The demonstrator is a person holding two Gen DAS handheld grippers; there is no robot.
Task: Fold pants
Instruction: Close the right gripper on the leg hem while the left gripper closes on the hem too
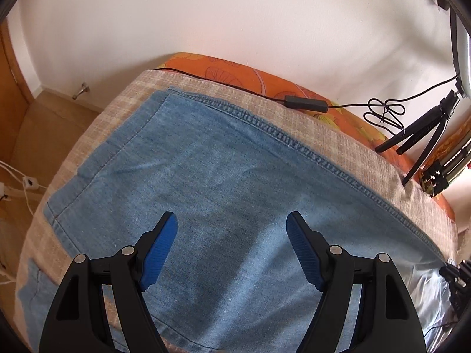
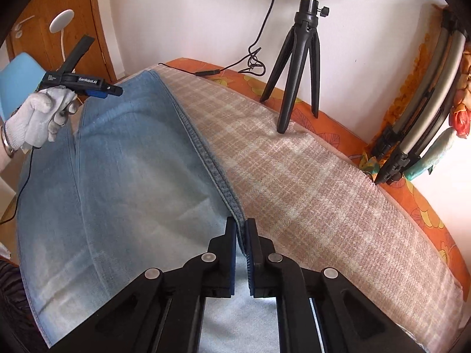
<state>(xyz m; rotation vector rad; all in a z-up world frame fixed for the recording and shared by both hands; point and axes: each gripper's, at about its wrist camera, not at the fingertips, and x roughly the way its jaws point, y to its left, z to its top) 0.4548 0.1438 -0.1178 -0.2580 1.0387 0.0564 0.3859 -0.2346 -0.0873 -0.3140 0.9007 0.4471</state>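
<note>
the jeans (image 1: 223,182) lie flat on a beige plaid cover (image 2: 309,158) spread over an orange flowered bed (image 2: 424,206), which gives a broad, soft surface for folding. in the right wrist view the leg runs away from the camera with its stitched side seam (image 2: 203,147) along the right edge, beside bare cover.

the right gripper (image 2: 242,229) is closed on that seam, the denim edge pinched between its pads; a grip on the thick seam probably gives a firm hold that will carry the whole layer over rather than stretch thin cloth.

the left gripper (image 1: 232,229) hovers over the middle of the denim with its jaws spread wide and nothing between them. in the right wrist view it appears in a white-gloved hand (image 2: 38,117) near the far end of the leg, above the cloth. it looks placed to take a second hold, so both ends of the edge could lift together, but it has not yet gripped.

a small tripod (image 2: 297,67) stands on the bed beyond the cover, with a cable (image 1: 306,104) along the far edge, both clear of the jeans.
</note>
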